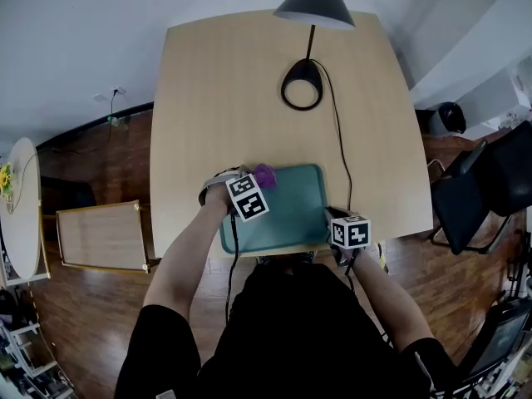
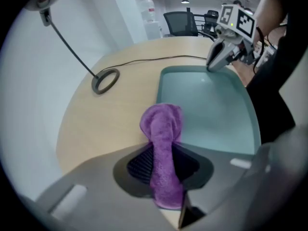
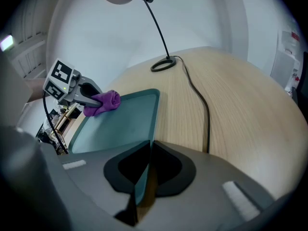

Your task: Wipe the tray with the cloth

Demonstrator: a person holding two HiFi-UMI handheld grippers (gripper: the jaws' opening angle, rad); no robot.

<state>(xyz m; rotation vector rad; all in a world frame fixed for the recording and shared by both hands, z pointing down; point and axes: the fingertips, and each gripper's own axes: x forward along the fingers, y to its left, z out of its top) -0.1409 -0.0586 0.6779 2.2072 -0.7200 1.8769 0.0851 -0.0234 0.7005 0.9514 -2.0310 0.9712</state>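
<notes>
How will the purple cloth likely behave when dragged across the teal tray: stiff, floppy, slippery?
Probably floppy: the purple cloth bunches into a soft roll where the left gripper pinches it. Likely light, since that one pinch carries the whole wad. Its fuzzy pile should drag rather than slide on the smooth tray.

Tray [image 1: 291, 210]: teal, rectangular, rounded corners, low raised rim. Lies flat at 6 o'clock edge of table [image 1: 249, 98], long side across. Rim at its 5 o'clock corner clamped between right gripper [image 3: 144, 177] jaws.

Cloth [image 1: 264, 175]: purple, fuzzy, bunched into roll. Pinched in left gripper [image 2: 163, 162], free end bulging past tips. Sits at tray's 11 o'clock corner; contact with rim unclear.
</notes>
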